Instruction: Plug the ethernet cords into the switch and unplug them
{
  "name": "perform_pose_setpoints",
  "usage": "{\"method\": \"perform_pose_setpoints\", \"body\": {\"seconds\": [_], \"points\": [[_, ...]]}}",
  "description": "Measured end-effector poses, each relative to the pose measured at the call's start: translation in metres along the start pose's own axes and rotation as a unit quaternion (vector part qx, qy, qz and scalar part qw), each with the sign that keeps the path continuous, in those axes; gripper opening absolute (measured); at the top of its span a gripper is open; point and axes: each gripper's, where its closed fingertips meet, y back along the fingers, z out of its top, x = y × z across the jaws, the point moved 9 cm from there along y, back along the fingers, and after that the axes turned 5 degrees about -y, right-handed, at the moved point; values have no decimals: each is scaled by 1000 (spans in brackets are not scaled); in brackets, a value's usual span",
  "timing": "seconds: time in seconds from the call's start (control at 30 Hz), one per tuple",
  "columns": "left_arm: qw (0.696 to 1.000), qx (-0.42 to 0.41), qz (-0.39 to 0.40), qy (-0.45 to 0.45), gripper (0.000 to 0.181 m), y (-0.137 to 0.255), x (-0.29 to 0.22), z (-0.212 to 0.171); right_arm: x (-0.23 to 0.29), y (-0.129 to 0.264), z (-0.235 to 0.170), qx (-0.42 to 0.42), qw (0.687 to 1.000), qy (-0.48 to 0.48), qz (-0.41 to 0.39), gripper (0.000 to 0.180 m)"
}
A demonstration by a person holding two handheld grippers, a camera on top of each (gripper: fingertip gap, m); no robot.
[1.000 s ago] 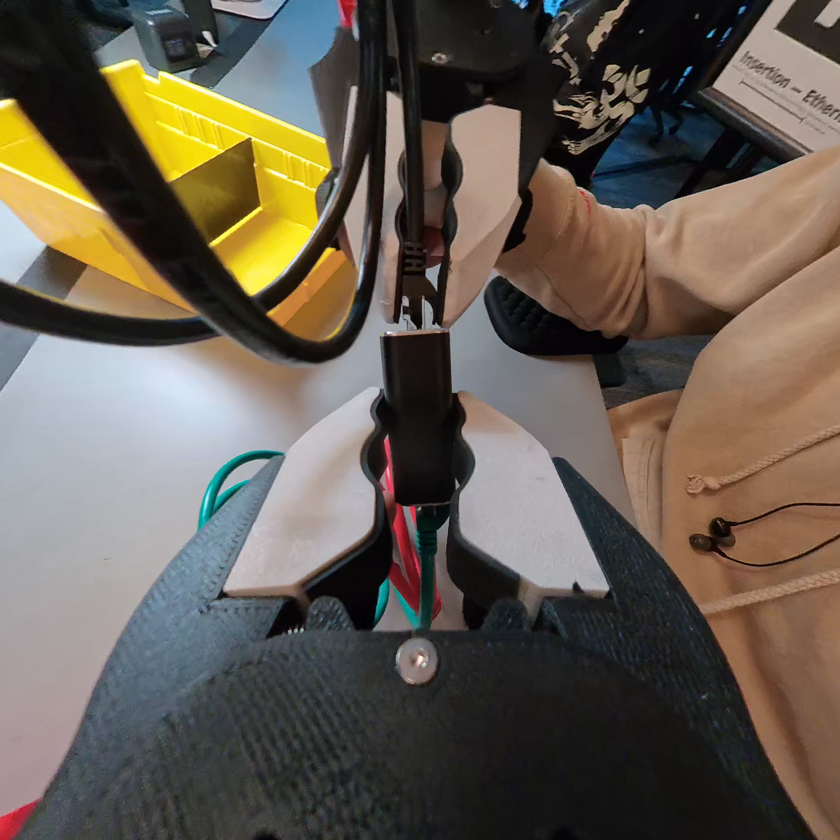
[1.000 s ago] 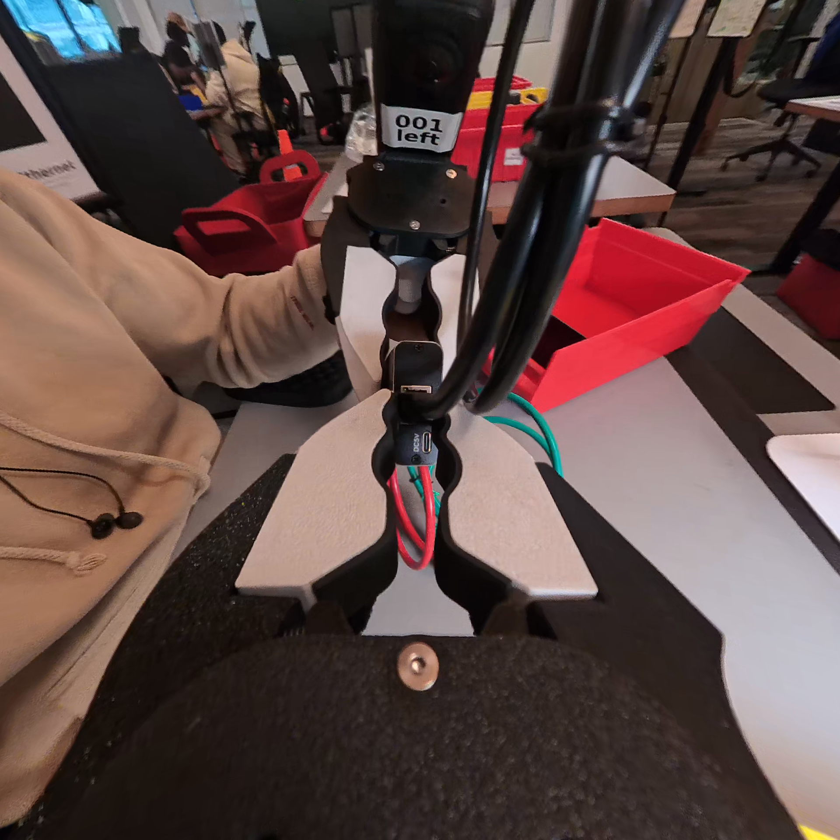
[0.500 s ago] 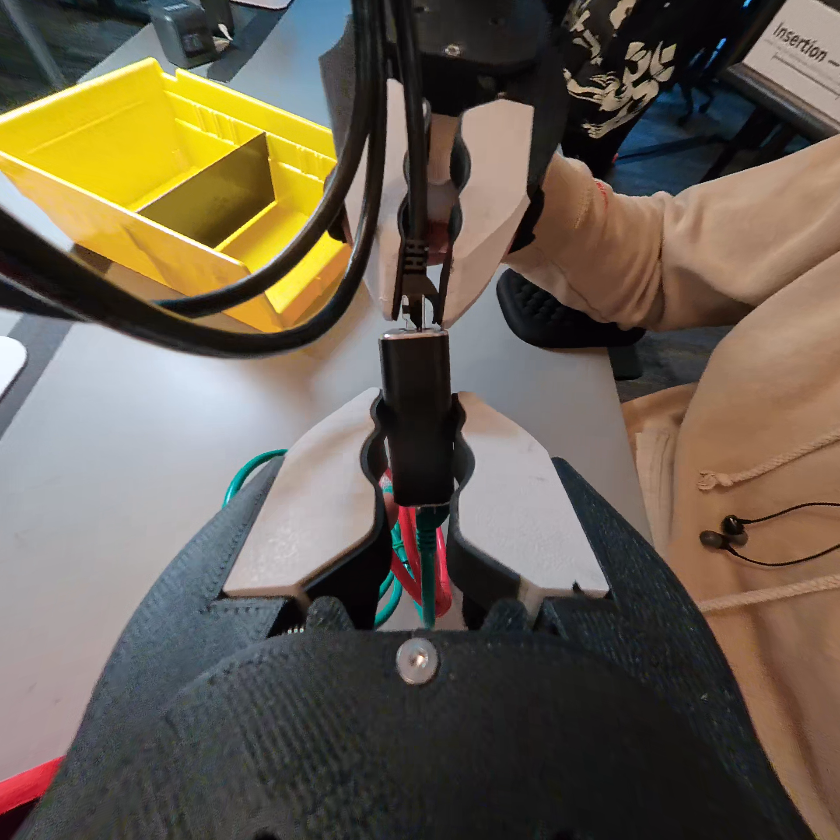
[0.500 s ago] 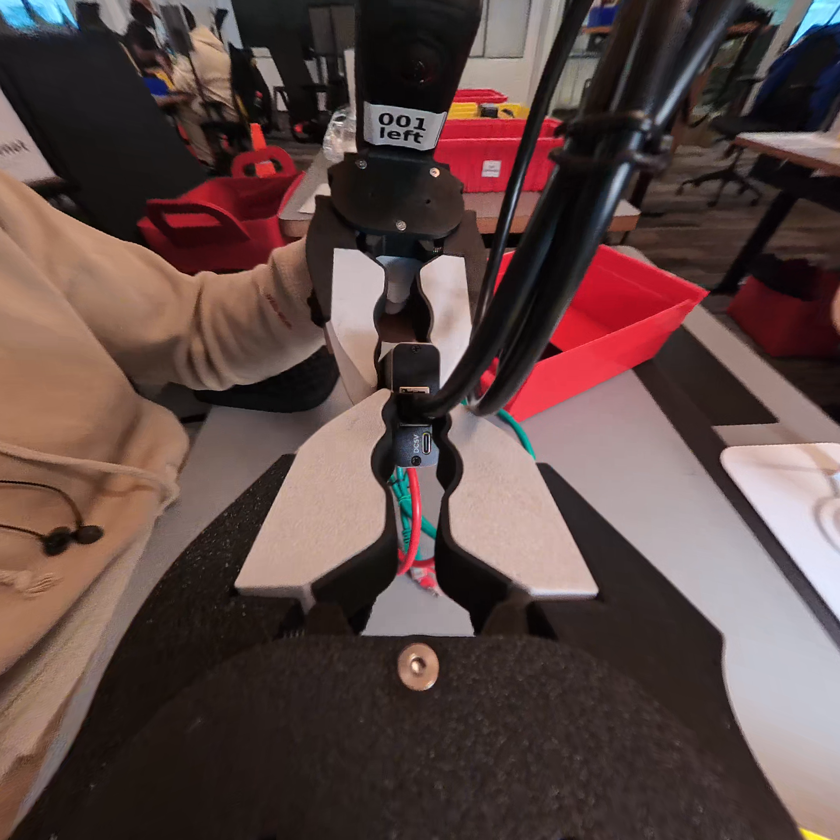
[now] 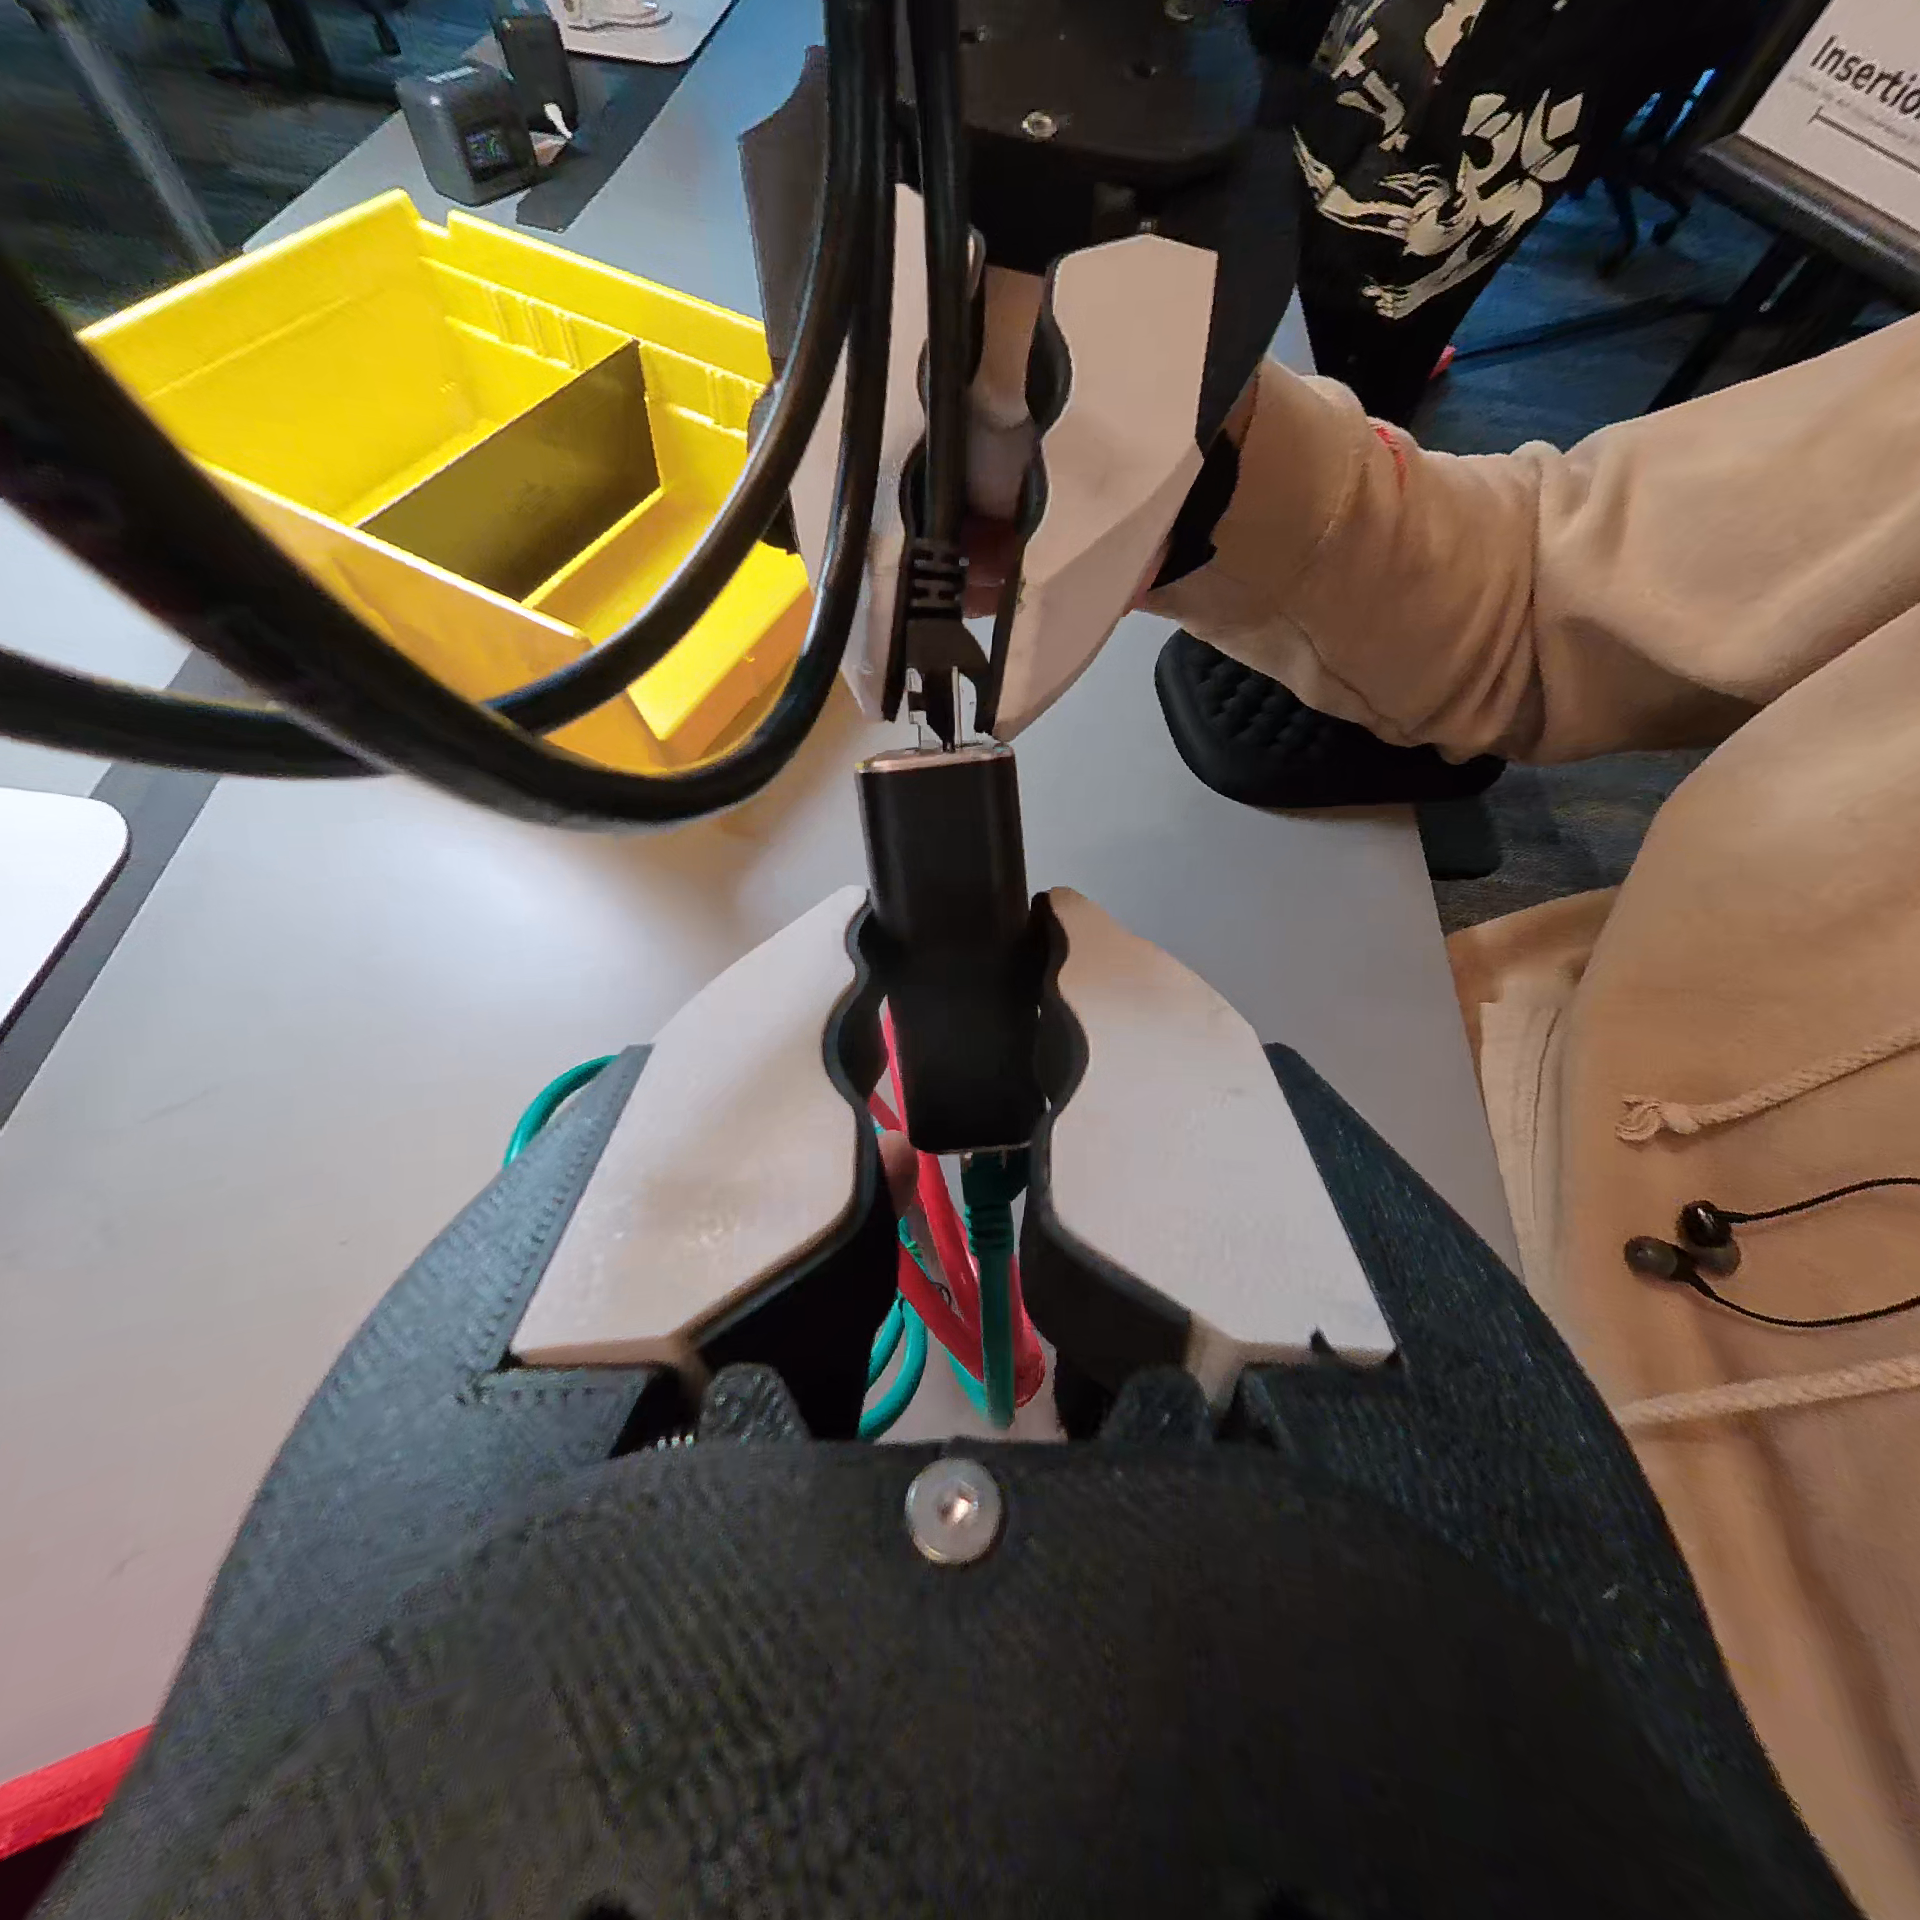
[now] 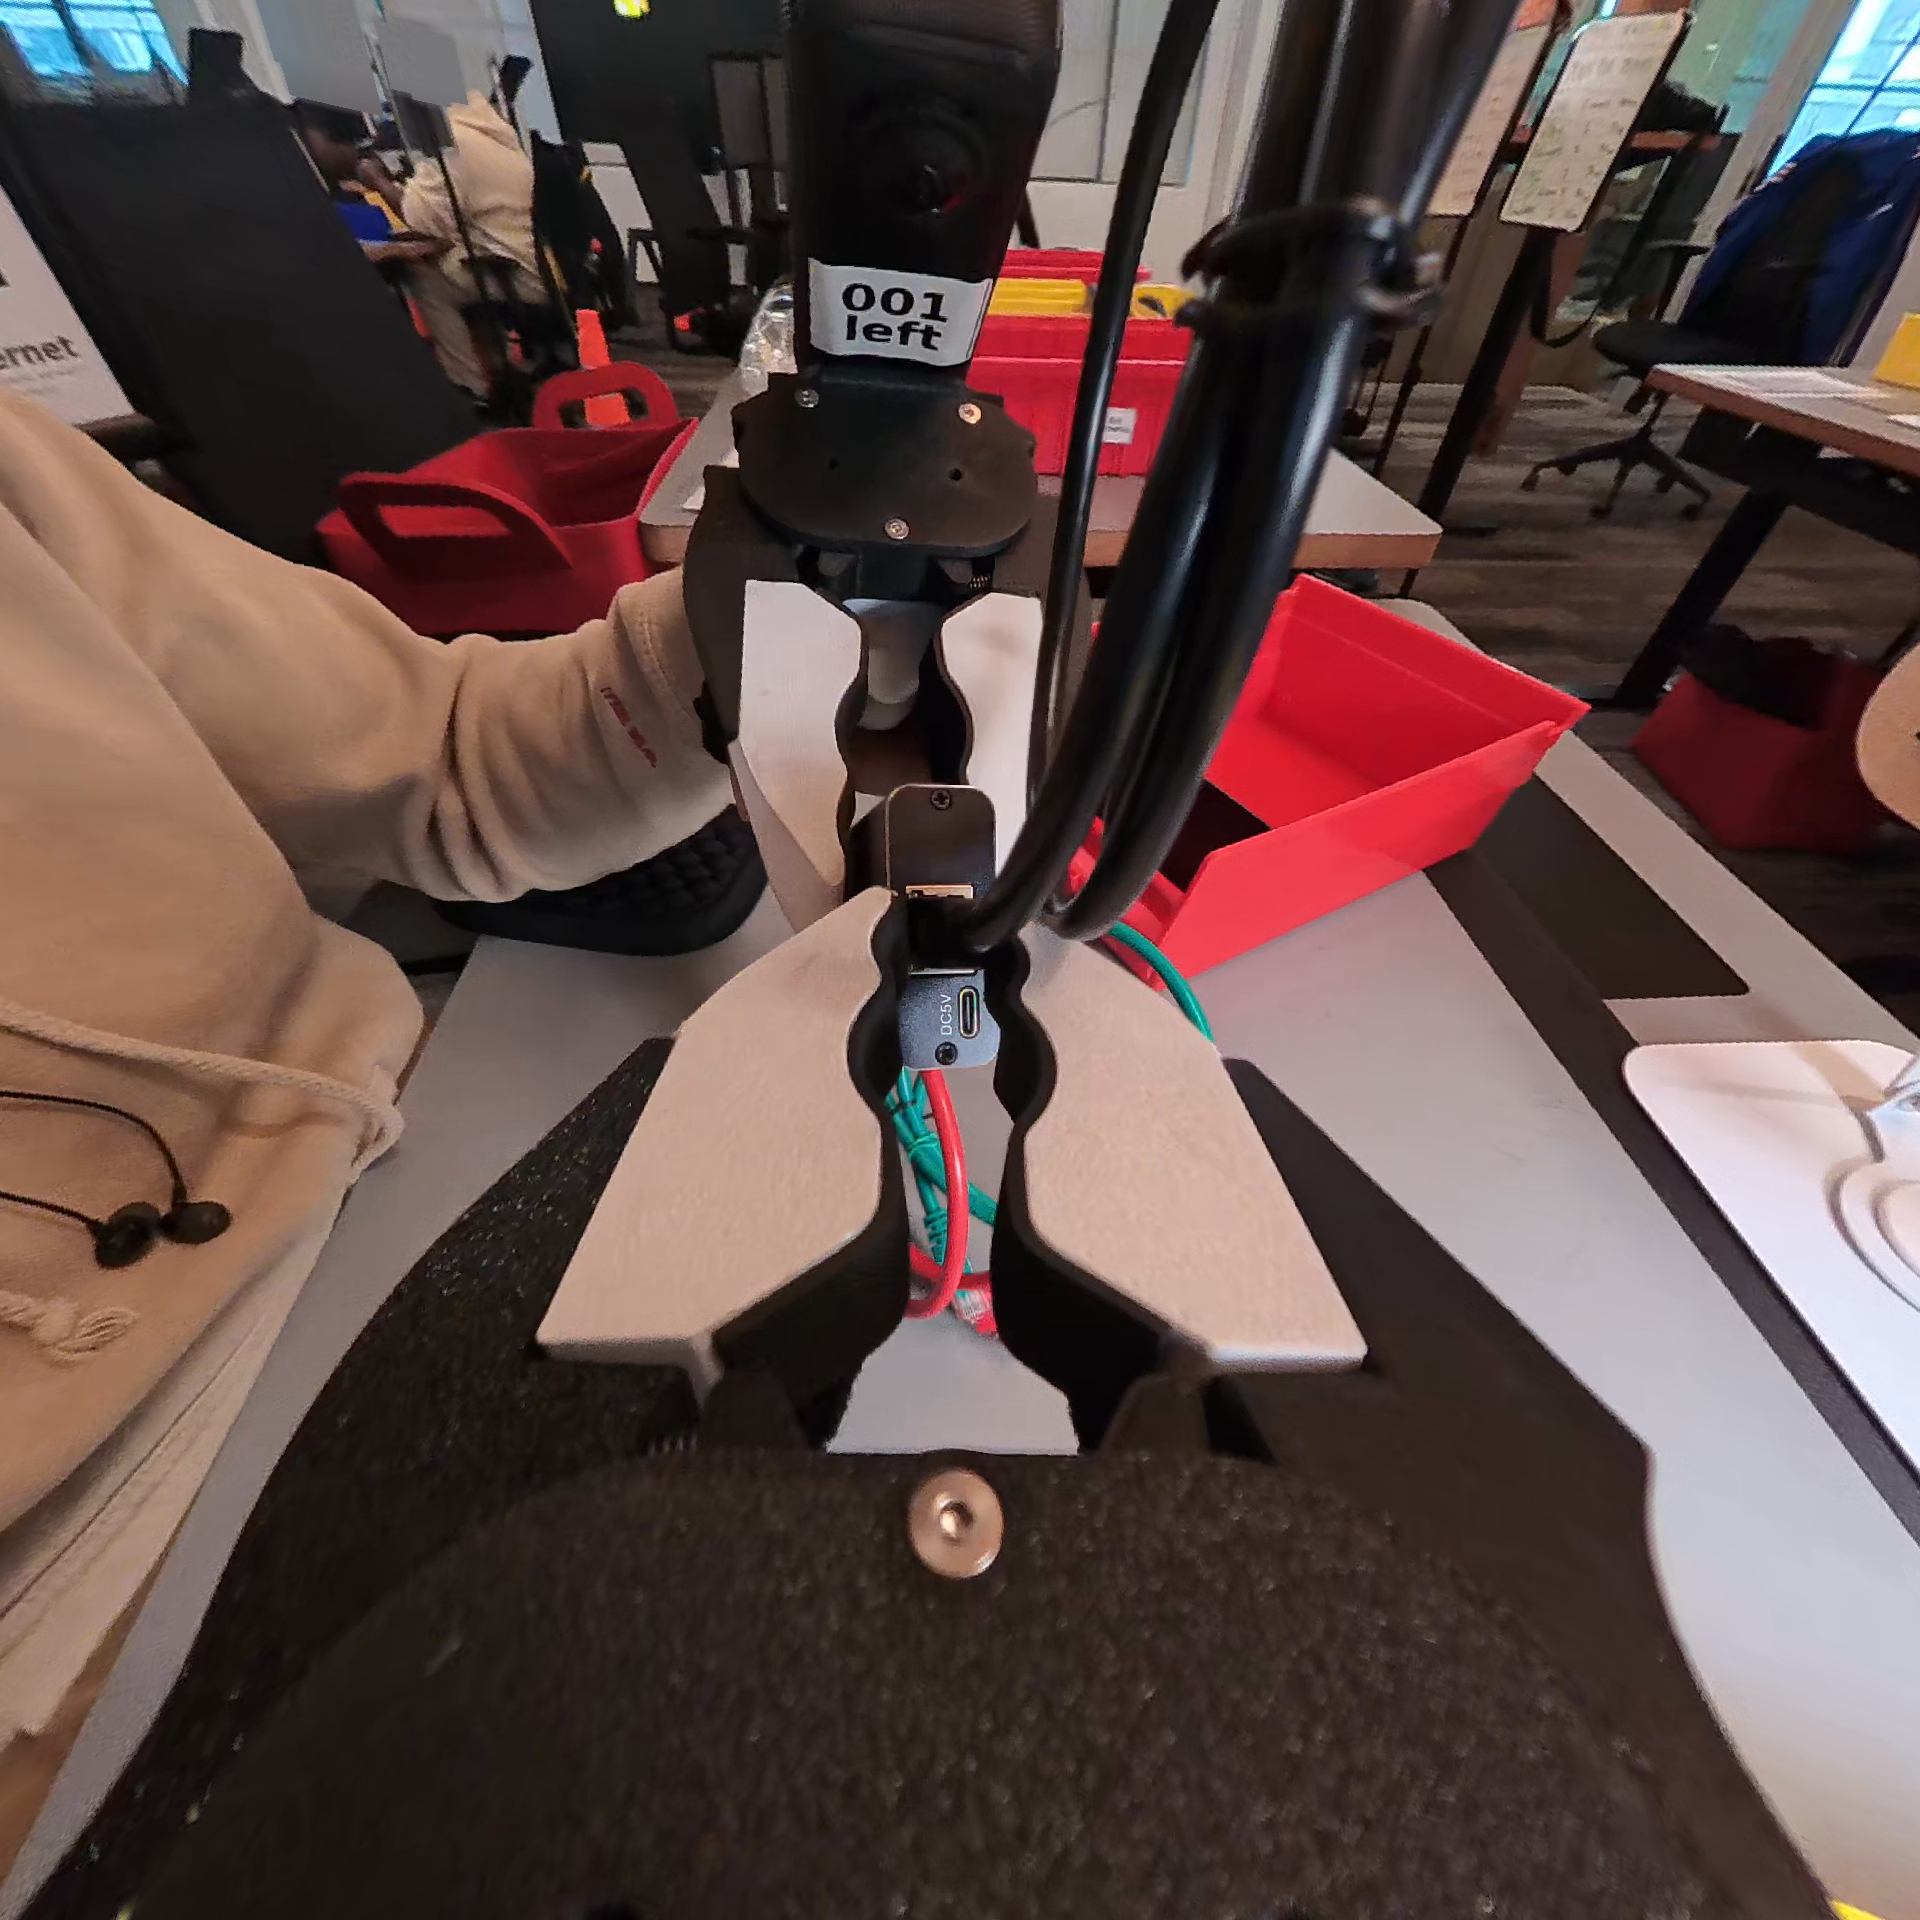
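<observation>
The left tool (image 5: 951, 1013) clamps the small black switch (image 5: 945, 914) above the counter (image 5: 312, 1039), port end facing outward. The right tool (image 5: 940, 675), opposite, pinches the black ethernet plug (image 5: 935, 623) at that port's mouth, seemingly so the two line up for insertion.

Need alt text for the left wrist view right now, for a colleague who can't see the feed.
The left gripper clamps a small black switch upright while the right gripper opposite holds a black cord's plug at its top port. Green and red cords hang beneath; a yellow bin sits behind.

Each black textured claw (image 5: 951, 997) has pale grey scalloped fingers (image 5: 727, 1153) and a silver screw (image 5: 953, 1510) at six o'clock; beige hoodie sleeve (image 5: 1507, 582).
</observation>
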Motion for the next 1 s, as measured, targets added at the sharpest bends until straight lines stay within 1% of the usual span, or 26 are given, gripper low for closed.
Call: {"method": "perform_pose_setpoints", "body": {"seconds": [0.23, 0.27, 0.3, 0.37, 0.47, 0.57, 0.6, 0.67, 0.77, 0.87, 1.0], "points": [[996, -51, -69, 25, 26, 4, -1, 2, 9, 2, 8, -17, 999, -17, 39, 12], [996, -45, -80, 20, 26, 4, -2, 2, 10, 1, 7, 1, 998, -26, 59, 12], [996, -35, -82, 11, 26, 3, -4, 0, 10, 1, 5, 10, 998, -24, 63, 13], [996, -36, -75, 14, 26, 1, -4, 1, 8, 3, 4, -10, 997, -30, 66, 13], [997, -16, -70, 10, 26, 1, -5, 0, 7, 0, 1, 2, 996, -39, 77, 13], [998, 7, -68, 3, 26, -1, -9, 0, 6, -1, -2, 5, 992, -65, 113, 13], [998, 10, -65, 3, 26, -2, -10, 0, 6, -1, -3, 2, 992, -64, 113, 13], [998, 10, -68, 3, 26, -1, -10, 0, 6, -1, -4, 1, 990, -70, 121, 13], [997, 12, -80, -5, 26, -2, -13, 0, 6, 0, -6, -3, 984, -87, 155, 13], [997, 16, -79, -3, 26, -3, -12, 0, 4, 0, -8, -5, 984, -89, 155, 13], [997, 15, -81, 3, 25, -2, -11, -1, 9, 2, -3, 18, 993, -39, 110, 12]]}}
